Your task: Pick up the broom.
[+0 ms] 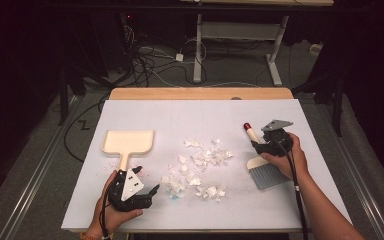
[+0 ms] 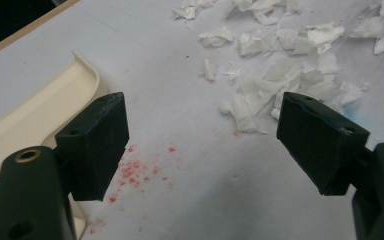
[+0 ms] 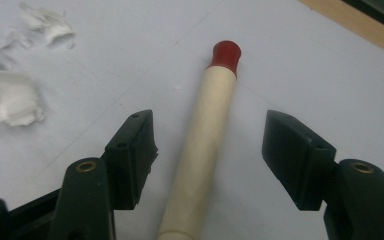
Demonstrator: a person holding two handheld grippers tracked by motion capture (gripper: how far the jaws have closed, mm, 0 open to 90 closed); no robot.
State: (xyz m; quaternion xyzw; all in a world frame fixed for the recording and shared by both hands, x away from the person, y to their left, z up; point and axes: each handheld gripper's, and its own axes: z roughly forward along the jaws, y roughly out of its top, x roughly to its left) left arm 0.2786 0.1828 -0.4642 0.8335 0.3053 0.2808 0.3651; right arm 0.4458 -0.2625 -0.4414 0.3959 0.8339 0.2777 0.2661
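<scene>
Looking down from the high view: white counter (image 1: 145,210) with a heap of torn paper scraps (image 1: 200,167) in the middle. Cream dustpan (image 1: 128,141) lying left of the scraps, handle pointing toward the near edge. Left gripper (image 1: 147,192) held low at the near left, just beside the dustpan handle's end, jaws aimed right toward the scraps. Brush (image 1: 261,161) lying at the right, grey bristles toward the near edge, cream handle with red tip pointing away. Right gripper (image 1: 260,146) sitting over the brush handle, hand wrapped behind it.

Left gripper view: jaws wide apart, nothing between them, bare counter (image 2: 190,165) below. Dustpan (image 2: 35,120) rim curving in at the left, just outside the left jaw, touching or not hard to tell. Red specks (image 2: 135,172) scattered on the surface between the jaws, nearer the left one. Paper scraps (image 2: 280,65) spread ahead and to the right, nearest ones just beyond the right jaw.

Right gripper view: jaws apart, straddling the brush (image 3: 205,135) handle, clear gap on both sides, pads not pressing. Handle running straight up the middle, lying flat on the counter (image 3: 300,65), red tip beyond the jaw ends. Few paper scraps (image 3: 10,95) at the upper left, well apart from the handle. Wooden counter edge at the upper right corner.
</scene>
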